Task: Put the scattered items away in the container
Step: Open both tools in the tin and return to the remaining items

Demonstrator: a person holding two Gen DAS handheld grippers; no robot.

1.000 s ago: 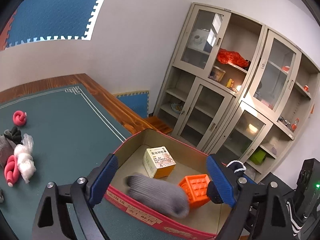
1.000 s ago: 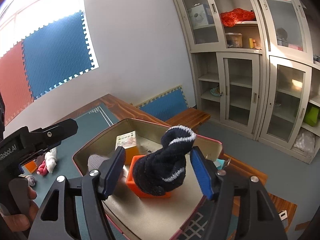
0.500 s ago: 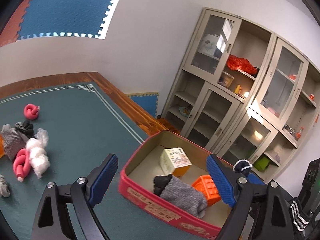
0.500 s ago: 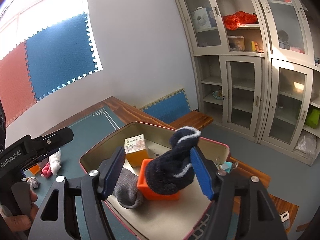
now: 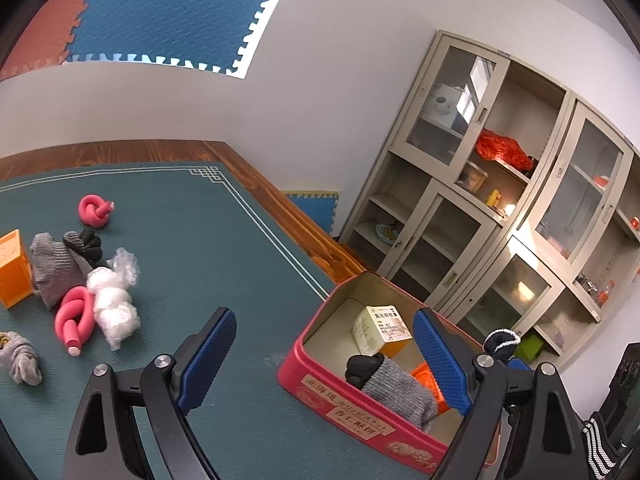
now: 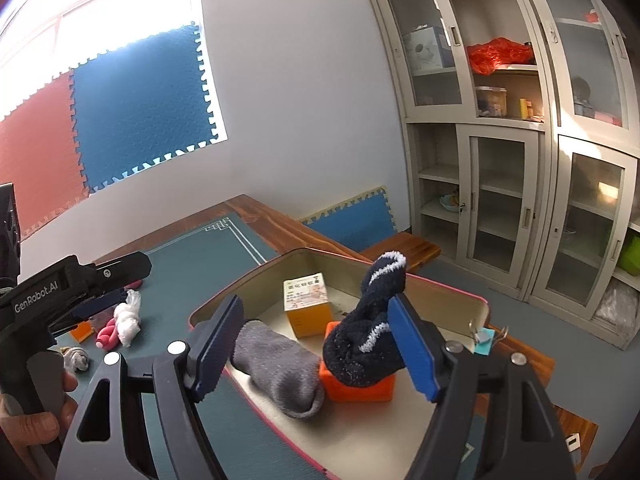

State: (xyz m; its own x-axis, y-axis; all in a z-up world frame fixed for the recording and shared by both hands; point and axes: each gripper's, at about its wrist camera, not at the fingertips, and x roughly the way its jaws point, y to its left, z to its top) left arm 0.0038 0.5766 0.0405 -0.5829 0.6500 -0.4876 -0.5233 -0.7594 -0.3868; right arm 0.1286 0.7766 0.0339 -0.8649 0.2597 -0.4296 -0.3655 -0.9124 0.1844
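Jaws on our right gripper [image 6: 316,344] stand wide around a navy sock [image 6: 366,340] resting on the orange block [image 6: 356,386] inside the red tin [image 5: 320,376], whether just released or merely framed we cannot tell. Our left gripper [image 5: 324,360] gapes empty. Farther off, pink rolls [image 5: 76,320], grey socks [image 5: 56,268] and plastic wads [image 5: 114,304] need collecting; the orange box [image 5: 14,268] is cropped.

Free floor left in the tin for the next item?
Tin: bare near corner in front of the orange block, and a strip behind the yellow box. The middle is crowded by the grey sock and navy sock.
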